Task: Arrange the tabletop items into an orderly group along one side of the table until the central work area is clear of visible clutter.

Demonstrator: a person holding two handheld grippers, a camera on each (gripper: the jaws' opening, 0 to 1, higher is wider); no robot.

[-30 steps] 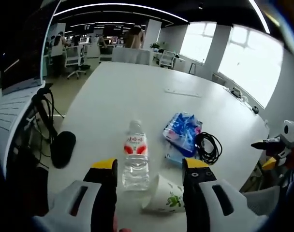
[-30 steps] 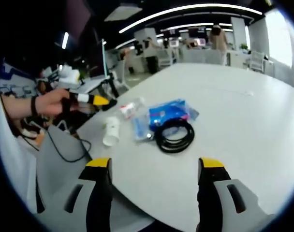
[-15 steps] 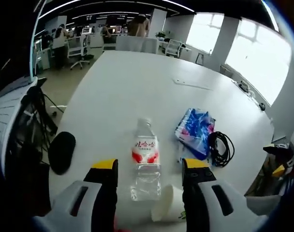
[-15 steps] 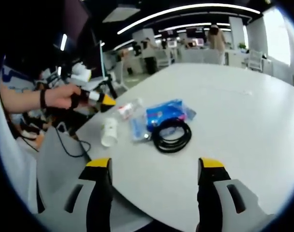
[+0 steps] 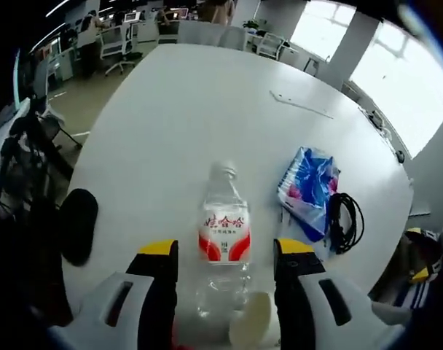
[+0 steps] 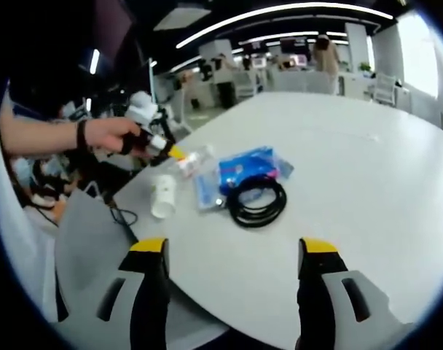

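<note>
Closing in on the water bottle [image 5: 224, 244] with the left gripper [image 5: 224, 251], jaws spread wide either side of the bottle's body, nothing held yet. Bottle lies on the white surface [image 5: 185, 109] near its edge, cap pointing away, a tipped paper cup [image 5: 251, 328] touching or just beside its base. Blue packet [image 5: 309, 191] and black cable coil [image 5: 345, 222] sit just beside each other to the right. Right gripper [image 6: 234, 255] hangs wide and empty, well back from the group. To do it well: centre the jaws on the labelled middle, squeeze gently since thin plastic likely buckles, and avoid nudging the cup, which may roll.
</note>
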